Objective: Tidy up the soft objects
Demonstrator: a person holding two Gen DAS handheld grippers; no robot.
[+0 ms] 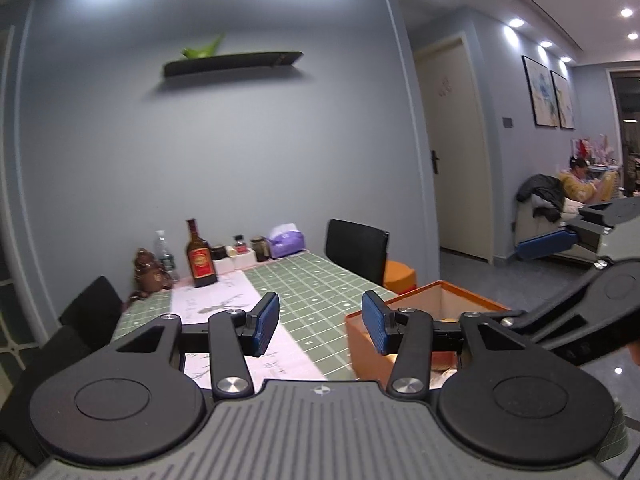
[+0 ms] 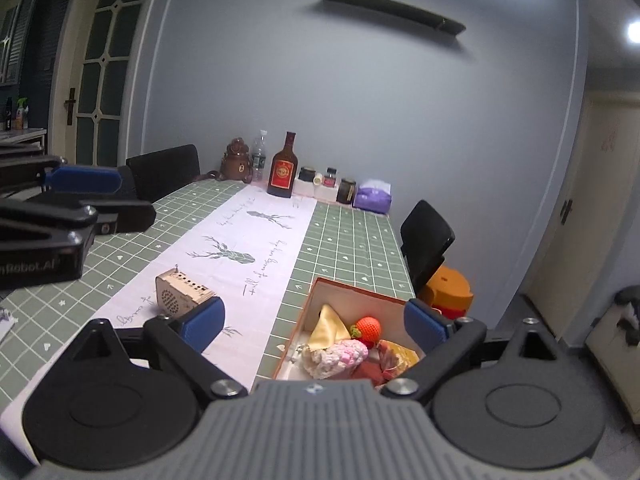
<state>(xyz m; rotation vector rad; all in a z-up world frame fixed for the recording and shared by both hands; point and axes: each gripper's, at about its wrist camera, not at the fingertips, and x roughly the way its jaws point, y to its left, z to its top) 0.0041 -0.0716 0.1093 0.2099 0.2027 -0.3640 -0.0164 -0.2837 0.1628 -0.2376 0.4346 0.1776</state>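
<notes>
An orange box [image 2: 320, 292] stands at the table's near right corner. Inside it lie a crocheted orange strawberry [image 2: 368, 326], a pink and white knitted toy [image 2: 340, 354], a yellow cloth [image 2: 329, 324] and red fabric. My right gripper [image 2: 314, 322] is open and empty, raised above the box's near side. My left gripper [image 1: 320, 322] is open and empty, above the table just left of the box [image 1: 368, 344]. The left gripper also shows at the left edge of the right wrist view [image 2: 60, 204], and the right gripper at the right edge of the left wrist view [image 1: 560, 248].
A small wooden box [image 2: 182, 294] lies on the white runner [image 2: 256, 240]. At the far end stand a brown bottle [image 2: 283, 168], a water bottle, jars, a bear-shaped pot and a purple tissue pack [image 2: 374, 198]. Black chairs [image 2: 426, 240] flank the table; an orange stool sits at right.
</notes>
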